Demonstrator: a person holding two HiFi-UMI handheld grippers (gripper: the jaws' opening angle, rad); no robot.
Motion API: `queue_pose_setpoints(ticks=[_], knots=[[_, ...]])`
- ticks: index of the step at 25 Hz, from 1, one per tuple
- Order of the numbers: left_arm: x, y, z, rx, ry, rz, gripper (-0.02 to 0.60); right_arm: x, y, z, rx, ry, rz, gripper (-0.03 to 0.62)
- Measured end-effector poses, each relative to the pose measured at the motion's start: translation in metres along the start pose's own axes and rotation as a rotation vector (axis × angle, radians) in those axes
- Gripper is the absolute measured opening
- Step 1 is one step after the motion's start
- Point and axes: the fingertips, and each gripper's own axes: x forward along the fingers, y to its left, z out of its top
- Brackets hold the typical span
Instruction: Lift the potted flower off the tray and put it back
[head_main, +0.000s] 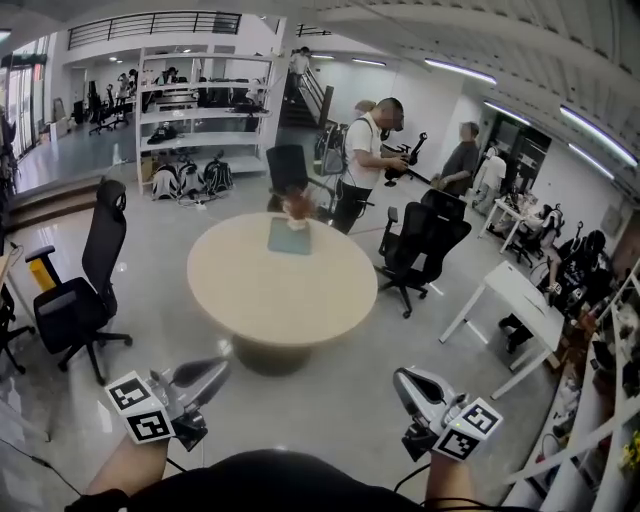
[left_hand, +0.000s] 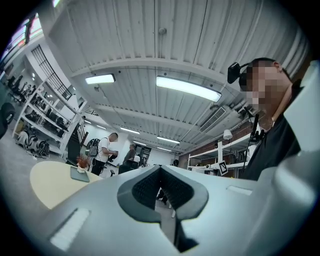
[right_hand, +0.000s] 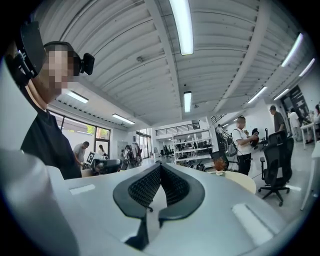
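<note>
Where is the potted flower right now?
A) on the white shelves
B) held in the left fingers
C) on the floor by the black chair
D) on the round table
D: the flower stands at the far end of the tray on the table, well ahead of the person.

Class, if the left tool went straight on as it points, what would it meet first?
Nothing near: the left tool aims right of the round table, over open floor; perhaps a distant chair.
</note>
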Motion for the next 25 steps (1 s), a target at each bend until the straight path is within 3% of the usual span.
queue_pose_setpoints(ticks=[7, 14, 20, 25], knots=[[-0.017, 0.093, 0.024, -0.023, 0.009, -0.017, -0.006, 0.093, 0.004, -0.006, 0.011, 0.009, -0.025, 0.015], [-0.028, 0.152, 0.036, -0.061, 0.017, -0.005, -0.006, 0.155, 0.0, -0.006, 0.025, 0.039, -0.032, 0.015], [-0.001, 0.184, 0.026, -0.062, 0.014, 0.045, -0.006, 0.185, -0.045, -0.011, 0.032, 0.042, 0.016, 0.015], [0.052, 0.195, 0.015, -0.04, 0.005, 0.105, -0.006, 0.194, -0.11, -0.009, 0.043, 0.021, 0.086, 0.015]])
